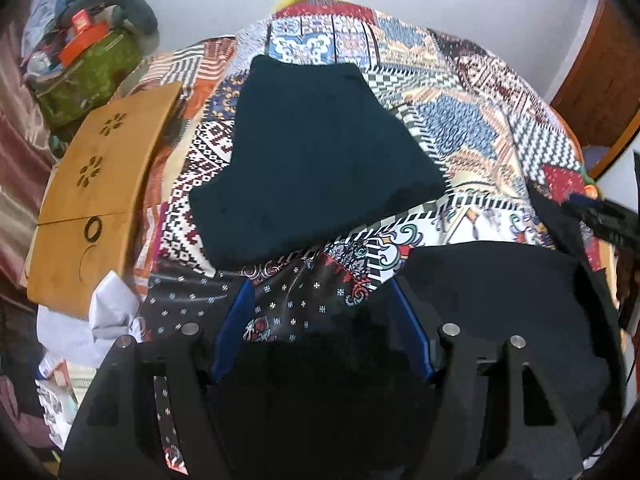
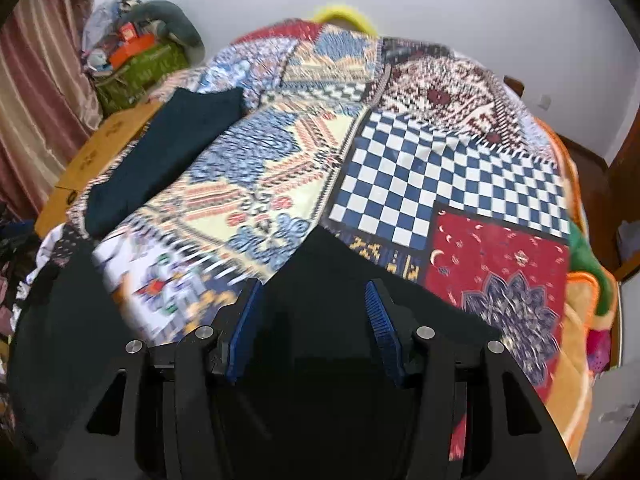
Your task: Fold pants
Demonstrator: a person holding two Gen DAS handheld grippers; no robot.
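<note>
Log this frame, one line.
stage: folding pants on quilt | left gripper: open | right gripper: open over black pants | folded dark garment: set aside

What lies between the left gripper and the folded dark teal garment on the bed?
Only bare patchwork quilt lies between the left gripper and the folded dark teal garment; the left wrist view shows it.
</note>
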